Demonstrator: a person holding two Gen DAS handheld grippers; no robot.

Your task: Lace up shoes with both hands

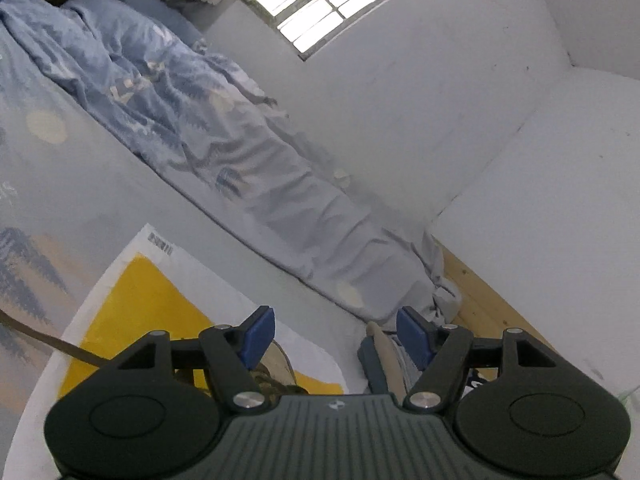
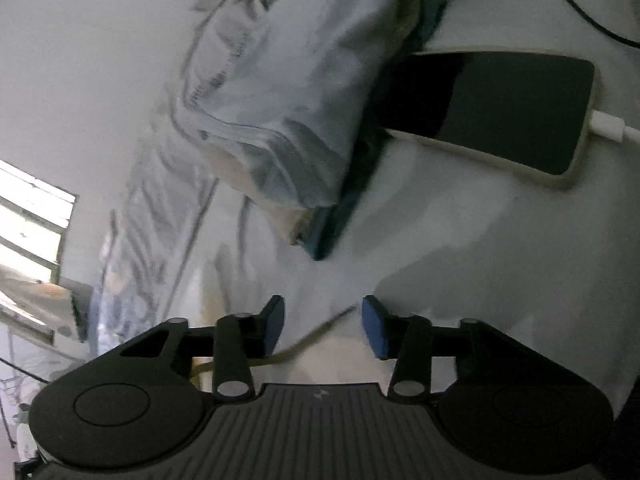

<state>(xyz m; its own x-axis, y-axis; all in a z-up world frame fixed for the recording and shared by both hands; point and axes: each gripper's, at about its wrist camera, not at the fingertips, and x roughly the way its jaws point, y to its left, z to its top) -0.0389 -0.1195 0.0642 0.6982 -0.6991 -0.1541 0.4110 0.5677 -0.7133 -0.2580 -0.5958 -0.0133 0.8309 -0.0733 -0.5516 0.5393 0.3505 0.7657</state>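
In the left wrist view my left gripper (image 1: 336,336) stands open, nothing between its blue pads. Just under its left finger peeks part of an olive camouflage shoe (image 1: 274,386) with a pale rim; the gripper body hides most of it. A brown lace (image 1: 60,346) runs from the left edge towards the shoe, across a yellow-and-white sheet (image 1: 136,304). In the right wrist view my right gripper (image 2: 324,330) is partly open. A thin dark lace strand (image 2: 338,317) crosses the gap between its fingers, and the pads do not press on it.
All this lies on a bed with a pale sheet (image 2: 460,260). A rumpled blue duvet (image 1: 168,100) lies along the wall under a window (image 1: 332,4). A phone (image 2: 500,112) on a white charging cable (image 2: 608,124) lies beside folded light-blue clothes (image 2: 280,100). A wooden bed frame (image 1: 480,300) shows at right.
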